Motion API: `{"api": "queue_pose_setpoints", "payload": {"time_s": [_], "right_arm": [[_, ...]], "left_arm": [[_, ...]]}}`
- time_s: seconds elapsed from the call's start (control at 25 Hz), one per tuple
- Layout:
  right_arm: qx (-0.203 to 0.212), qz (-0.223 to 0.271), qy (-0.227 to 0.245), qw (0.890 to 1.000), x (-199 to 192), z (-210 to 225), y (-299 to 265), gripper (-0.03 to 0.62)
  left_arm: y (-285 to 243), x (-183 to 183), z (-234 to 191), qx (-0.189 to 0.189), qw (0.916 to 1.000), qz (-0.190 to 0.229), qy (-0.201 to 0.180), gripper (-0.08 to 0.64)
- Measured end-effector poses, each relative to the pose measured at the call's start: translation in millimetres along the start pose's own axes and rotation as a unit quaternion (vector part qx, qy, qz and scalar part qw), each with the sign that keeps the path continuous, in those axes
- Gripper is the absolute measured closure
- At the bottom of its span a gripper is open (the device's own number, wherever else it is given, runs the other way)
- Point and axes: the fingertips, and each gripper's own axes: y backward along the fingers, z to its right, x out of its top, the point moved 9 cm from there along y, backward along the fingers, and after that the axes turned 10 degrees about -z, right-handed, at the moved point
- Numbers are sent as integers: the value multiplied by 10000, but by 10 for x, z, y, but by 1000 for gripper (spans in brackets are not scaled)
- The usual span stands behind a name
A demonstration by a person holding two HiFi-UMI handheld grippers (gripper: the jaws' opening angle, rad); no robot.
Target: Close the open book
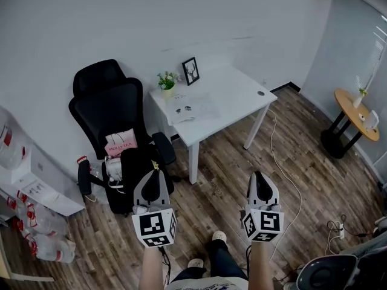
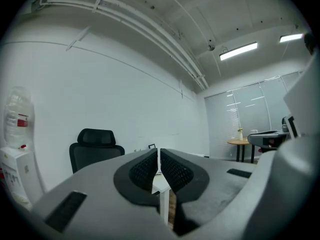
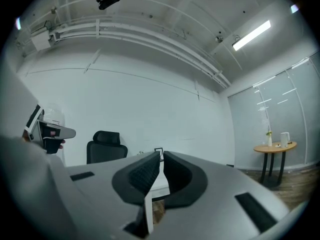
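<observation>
Both tools held level above the wooden floor (image 1: 230, 180), well short of the white surface (image 1: 242, 92); left tool (image 1: 155, 174) pads pressed together with nothing between them, same in its own view (image 2: 158, 153); right tool (image 1: 260, 176) also closed down to a sliver, nothing in it (image 3: 161, 155). Open book (image 1: 192, 109) lies flat on the left half of the surface, pages up, near the front edge, well apart from both tools. Behind it at the wall edge: small potted plant (image 1: 167, 81) and a tilted black picture frame (image 1: 190, 70). Right half of the surface is bare except a cable hole (image 1: 260, 93). The surface's left edge is crowded: black office chair (image 1: 106, 101) just beside it, black bag (image 1: 130, 174) on the floor against the chair, directly ahead of the left tool. Open floor in front of the surface's front edge and right leg, only a white cable (image 1: 284, 168) trailing across it. Round wooden side table (image 1: 355, 110) far right, well apart. Water bottles (image 1: 39, 237) stacked at the left edge, red labels too small to read. Pink pouch (image 1: 121, 144) on the chair seat, print looks like "... TEA", first word unclear. Black and white square markers on both tool cubes, no letters
</observation>
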Motion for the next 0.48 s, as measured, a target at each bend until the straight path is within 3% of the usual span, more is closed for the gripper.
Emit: {"api": "queue_pose_setpoints", "payload": {"time_s": [0.32, 0.36, 0.44, 0.48], "right_arm": [[190, -20, 47, 9998, 50, 311, -808, 557], [226, -3, 44, 9997, 71, 384, -949, 557], [319, 30, 41, 9995, 128, 541, -1259, 557], [377, 41, 50, 9993, 168, 622, -1424, 557]], "left_arm": [[-791, 50, 133, 39, 9998, -13, 206, 532], [-922, 70, 167, 52, 9997, 1, 225, 521], [-1211, 125, 237, 87, 9996, 25, 262, 426], [-1363, 162, 272, 132, 9995, 22, 276, 423]]}}
